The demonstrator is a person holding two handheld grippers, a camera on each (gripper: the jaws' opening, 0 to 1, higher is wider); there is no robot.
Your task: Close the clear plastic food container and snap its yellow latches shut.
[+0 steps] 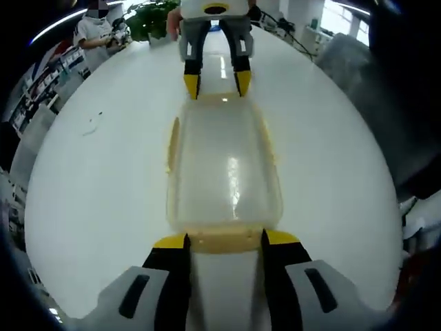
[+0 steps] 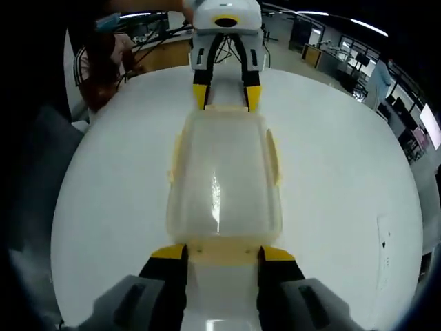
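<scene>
Clear plastic food container [image 1: 224, 172] sat on a white tabletop [image 1: 103, 207], lid down on top of it, lying lengthwise between the two grippers. In the left gripper view, the left gripper [image 1: 226, 239] was at the container's near end, its yellow-tipped jaws spread apart either side of the yellow latch [image 1: 224, 241] on that end, tips just beside or touching it; contact could not be confirmed. Jaws were parted, nothing clamped between them. The right gripper [image 1: 216, 84] showed at the far end of the same view, coming in from the opposite side, jaws also apart, yellow tips right at the container's far edge.

Right gripper view gave the mirror picture: right gripper [image 2: 222, 253] low in frame, jaws spread around the near-end latch [image 2: 222, 252], and the left gripper [image 2: 226, 96] at the far end with tips at the far rim of the container [image 2: 222, 186]. Pale yellow side latches [image 2: 273, 158] ran along both long sides of the lid; whether they were snapped down could not be told.

Tabletop [image 2: 331, 172] was glossy with ceiling light reflections. A small dark mark [image 1: 98, 114] sat on it off to one side. Background: a green plant [image 1: 148, 17] and a person [image 1: 96, 31] beyond the far table edge in the left gripper view; a person's arm [image 2: 110, 58] and office desks in the right gripper view.
</scene>
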